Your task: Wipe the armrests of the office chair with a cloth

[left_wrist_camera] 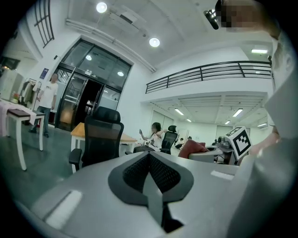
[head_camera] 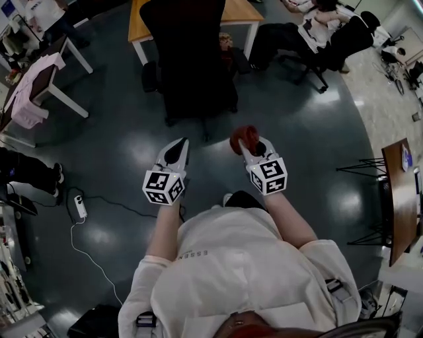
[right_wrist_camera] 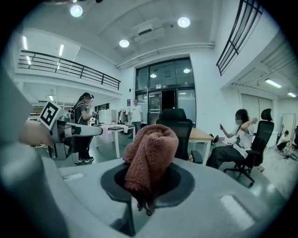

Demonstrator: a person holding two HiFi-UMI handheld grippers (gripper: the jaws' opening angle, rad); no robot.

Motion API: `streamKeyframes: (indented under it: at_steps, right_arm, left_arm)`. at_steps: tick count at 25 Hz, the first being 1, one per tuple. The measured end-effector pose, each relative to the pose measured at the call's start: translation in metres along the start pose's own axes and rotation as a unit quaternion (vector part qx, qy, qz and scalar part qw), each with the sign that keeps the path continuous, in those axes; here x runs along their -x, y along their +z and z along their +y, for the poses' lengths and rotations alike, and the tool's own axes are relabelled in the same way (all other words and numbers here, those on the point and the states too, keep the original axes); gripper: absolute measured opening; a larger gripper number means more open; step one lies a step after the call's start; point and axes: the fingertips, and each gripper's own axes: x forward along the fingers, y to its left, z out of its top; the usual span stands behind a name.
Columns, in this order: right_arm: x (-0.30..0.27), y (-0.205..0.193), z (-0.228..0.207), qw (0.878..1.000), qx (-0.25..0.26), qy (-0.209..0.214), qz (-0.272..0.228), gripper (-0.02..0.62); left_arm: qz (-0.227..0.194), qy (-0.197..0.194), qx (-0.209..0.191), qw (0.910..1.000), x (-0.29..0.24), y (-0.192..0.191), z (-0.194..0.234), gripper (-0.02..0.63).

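Cloth (right_wrist_camera: 150, 158), reddish-brown and bunched, is pinched between the jaws of the right gripper (head_camera: 253, 144) and sticks out past their tips. Left gripper (head_camera: 178, 146): jaws pressed together, nothing between them. Both are held side by side above the dark floor (head_camera: 119, 165). Office chair (head_camera: 192, 59), black, stands farther off, ahead of both grippers and against a wooden counter (head_camera: 239, 10). Neither gripper touches it.

Rough looped cloth (right_wrist_camera: 149, 158); matt black chair (head_camera: 192, 59); glossy smooth floor (head_camera: 310, 138); wood-topped desk (head_camera: 137, 23).
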Motion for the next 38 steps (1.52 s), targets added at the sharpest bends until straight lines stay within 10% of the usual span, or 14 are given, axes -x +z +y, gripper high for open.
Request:
streamKeyframes:
  at_steps: [13,38]
  right_arm:
    - [-0.033,-0.029,-0.073,0.998,-0.043,-0.026,0.033,0.051]
    - [-0.29,0.001,-0.373,0.996,-0.034,-0.006,0.087,0.051]
  left_arm:
    - [0.039,-0.005,0.024,0.9989,-0.079,-0.025,0.017,0.017]
    - [0.088,0.004,0.053,0.9947,-0.45,-0.011,0.122,0.017]
